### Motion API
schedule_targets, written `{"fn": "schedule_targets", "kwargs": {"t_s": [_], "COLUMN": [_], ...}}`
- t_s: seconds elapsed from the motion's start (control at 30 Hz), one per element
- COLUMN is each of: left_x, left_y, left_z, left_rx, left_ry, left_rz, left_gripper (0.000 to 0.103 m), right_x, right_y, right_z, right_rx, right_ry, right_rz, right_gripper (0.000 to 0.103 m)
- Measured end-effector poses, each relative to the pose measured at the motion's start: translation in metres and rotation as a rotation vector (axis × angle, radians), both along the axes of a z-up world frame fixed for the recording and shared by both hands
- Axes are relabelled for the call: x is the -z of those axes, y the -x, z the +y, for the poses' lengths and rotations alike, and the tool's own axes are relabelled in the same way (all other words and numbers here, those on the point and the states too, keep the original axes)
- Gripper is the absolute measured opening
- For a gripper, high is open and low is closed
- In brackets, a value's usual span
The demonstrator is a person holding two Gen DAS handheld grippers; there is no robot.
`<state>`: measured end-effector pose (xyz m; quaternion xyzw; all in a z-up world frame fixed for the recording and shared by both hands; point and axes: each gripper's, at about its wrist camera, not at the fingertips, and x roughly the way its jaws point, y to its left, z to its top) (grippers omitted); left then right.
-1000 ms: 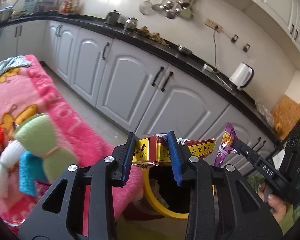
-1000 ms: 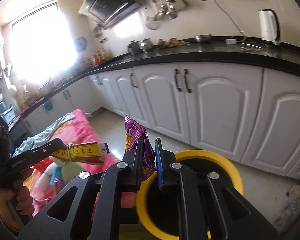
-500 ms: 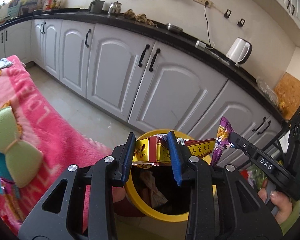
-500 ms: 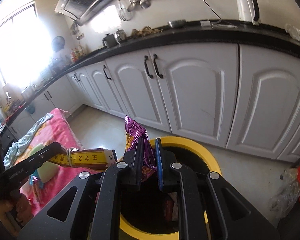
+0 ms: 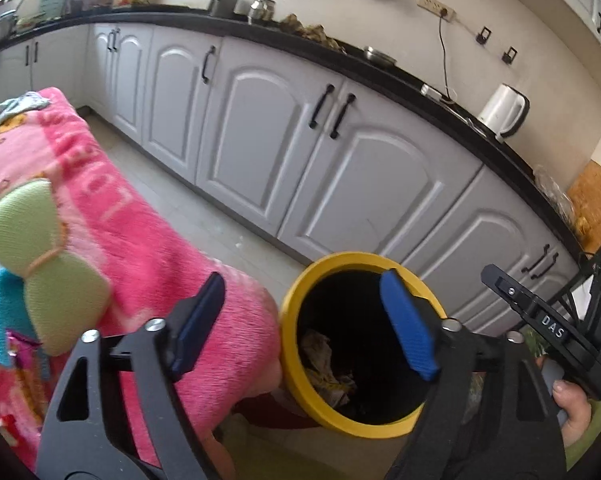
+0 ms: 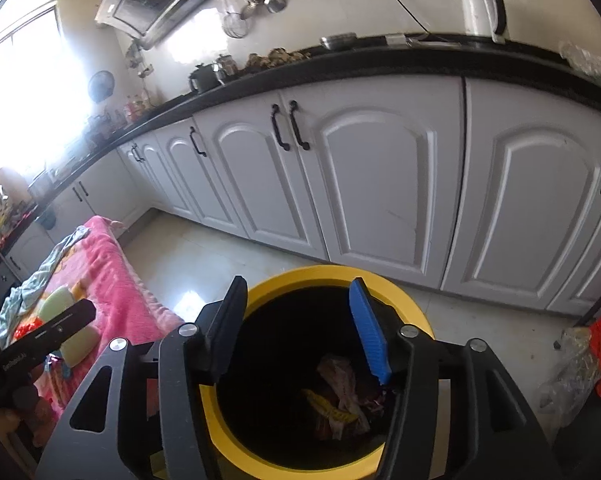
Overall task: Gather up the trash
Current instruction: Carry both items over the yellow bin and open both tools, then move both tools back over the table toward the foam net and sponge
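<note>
Both cams ride on the handheld claws, looking forward along the fingers and tilted down. The left wrist view sits close above the yellow bin, off to its left side, so the pink blanket fills its lower left. The right wrist view hangs almost straight over that same bin, just as close. Both face the white cabinets and share the bin, cabinets, kettle and blanket, and each catches the other claw at its edge.
</note>
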<state>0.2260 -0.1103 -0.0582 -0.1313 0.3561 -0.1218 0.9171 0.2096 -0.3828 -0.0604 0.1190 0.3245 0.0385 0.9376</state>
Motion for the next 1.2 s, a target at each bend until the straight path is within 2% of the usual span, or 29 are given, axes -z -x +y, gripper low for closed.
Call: {"fn": "schedule_targets", "kwargs": {"t_s": [0.17, 0.73, 1.2], "left_x": [-0.010, -0.032, -0.036], "left_y": [0.014, 0.064, 0.093], "left_z": [0.024, 0.123, 0.196], "left_rx": [-0.049, -0.246, -0.397], "left_ry": [0.002, -0.025, -0.016], "left_rz": [-0.027, -0.091, -0.111], "left_gripper": [0.092, 0.092, 0.092], "right_x": [-0.012, -0.052, -0.056], "right_y": [0.007, 0.038, 0.051], "right_z": [0.016, 0.099, 0.169], "right_rx": [-0.037, -0.217, -0.387], "right_ry": [0.012, 0.060, 0.101], "right_rz": [-0.030, -0.154, -0.167], "right_gripper": [0.059, 0.077, 0.084]}}
